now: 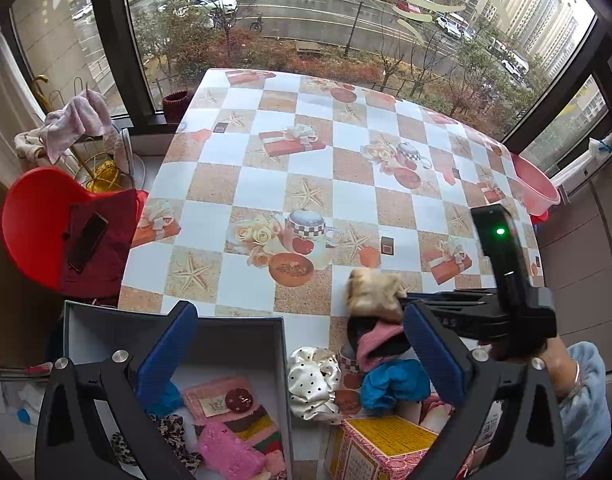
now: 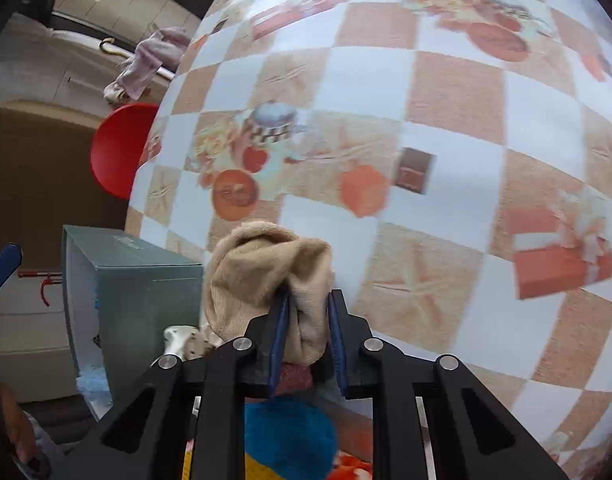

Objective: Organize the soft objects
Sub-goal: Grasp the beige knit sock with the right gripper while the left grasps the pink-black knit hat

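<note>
right fingers pinch the beige sock beside the box

from the left wrist camera, the left gripper hangs over the near edge of the worktop with its blue fingers spread wide and nothing between them. under the left finger sits an open grey box holding soft pieces: a pink fuzzy piece, a striped knit piece, a pink pouch with a dark button and a leopard-print scrunchie. just beside the box, on the checked cloth, lies a white polka-dot scrunchie, and next to it a small heap with a blue fluffy piece and a pink sock. the right gripper reaches in from the right, held by a person's hand in a pale blue sleeve, its tips closed on a beige sock at the top of that heap. a patterned pink and yellow carton stands at the near edge. off the worktop, a red chair carries a dark red cloth and a phone.

from the right wrist camera, the right gripper has its fingers drawn close, pinching a fold of the beige sock, which bunches up above the tips. the grey box stands just left of the sock. the blue fluffy piece lies below the fingers, and a bit of the white polka-dot scrunchie peeks out at the left. the checked worktop is blurred.
</note>
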{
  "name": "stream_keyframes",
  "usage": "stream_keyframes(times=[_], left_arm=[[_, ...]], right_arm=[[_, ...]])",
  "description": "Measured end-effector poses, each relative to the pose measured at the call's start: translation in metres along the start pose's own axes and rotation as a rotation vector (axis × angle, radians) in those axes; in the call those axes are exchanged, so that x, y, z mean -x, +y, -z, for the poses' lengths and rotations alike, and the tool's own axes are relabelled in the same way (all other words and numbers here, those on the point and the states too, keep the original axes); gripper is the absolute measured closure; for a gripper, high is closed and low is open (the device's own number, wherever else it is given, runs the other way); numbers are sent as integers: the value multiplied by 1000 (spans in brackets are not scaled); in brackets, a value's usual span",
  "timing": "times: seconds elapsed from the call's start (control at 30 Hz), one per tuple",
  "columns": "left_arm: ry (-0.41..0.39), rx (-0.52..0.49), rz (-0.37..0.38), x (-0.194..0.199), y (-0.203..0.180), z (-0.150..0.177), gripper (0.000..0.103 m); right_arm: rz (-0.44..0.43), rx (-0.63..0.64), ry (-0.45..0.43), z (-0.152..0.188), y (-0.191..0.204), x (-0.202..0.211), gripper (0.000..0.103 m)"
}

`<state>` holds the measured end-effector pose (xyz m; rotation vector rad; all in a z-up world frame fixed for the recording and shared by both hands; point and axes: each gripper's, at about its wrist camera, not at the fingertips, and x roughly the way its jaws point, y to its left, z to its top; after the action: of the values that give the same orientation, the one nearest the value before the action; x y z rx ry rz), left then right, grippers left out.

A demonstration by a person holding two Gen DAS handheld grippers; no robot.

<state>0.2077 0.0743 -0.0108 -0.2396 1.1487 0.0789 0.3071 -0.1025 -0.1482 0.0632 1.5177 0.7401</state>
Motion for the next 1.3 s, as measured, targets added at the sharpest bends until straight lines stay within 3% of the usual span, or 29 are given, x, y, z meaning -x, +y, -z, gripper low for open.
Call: stream_keyframes(times=[0.13, 0.2, 0.27, 0.3, 0.33, 0.37, 0.57, 0.7, 0.77, 0.83, 0.93, 1.1, 1.3], left_arm=[[12, -24, 15, -3, -16, 0, 0], [12, -34, 24, -3, -25, 0, 0], [9, -50, 31, -2, -35, -1, 0], [8, -57, 33, -2, -39, -1, 0], [8, -62, 35, -2, -44, -1, 0], [11, -64, 35, -3, -47, -1, 0], [29, -49, 29, -3, -49, 3, 0], [31, -41, 8, 4, -40, 4, 0], [43, -40, 3, 3, -38, 4, 0], [66, -43, 2, -1, -38, 3, 0], [104, -53, 9, -11, -46, 0, 0], [207, -119, -8, -43, -75, 0, 0], [403, -185, -3, -100, -113, 3, 0]], right_arm=[[145, -105, -86, 21, -61, 40, 81], [150, -158, -106, 29, -85, 54, 81], [90, -194, -113, 35, -98, 64, 72], [59, -210, -118, 36, -99, 67, 53], [35, -212, -133, 35, -96, 70, 31], [9, -192, -156, 34, -88, 71, 29], [-12, 0, -148, 1, -17, 38, 29], [93, 89, -108, -13, 14, 2, 29], [132, 98, -91, -14, 16, -8, 32], [136, 87, -84, -12, 12, -9, 68], [86, 51, -92, -7, -1, -3, 84], [-33, -79, -189, 7, -40, 40, 84], [-110, -204, -256, 42, -90, 87, 84]])
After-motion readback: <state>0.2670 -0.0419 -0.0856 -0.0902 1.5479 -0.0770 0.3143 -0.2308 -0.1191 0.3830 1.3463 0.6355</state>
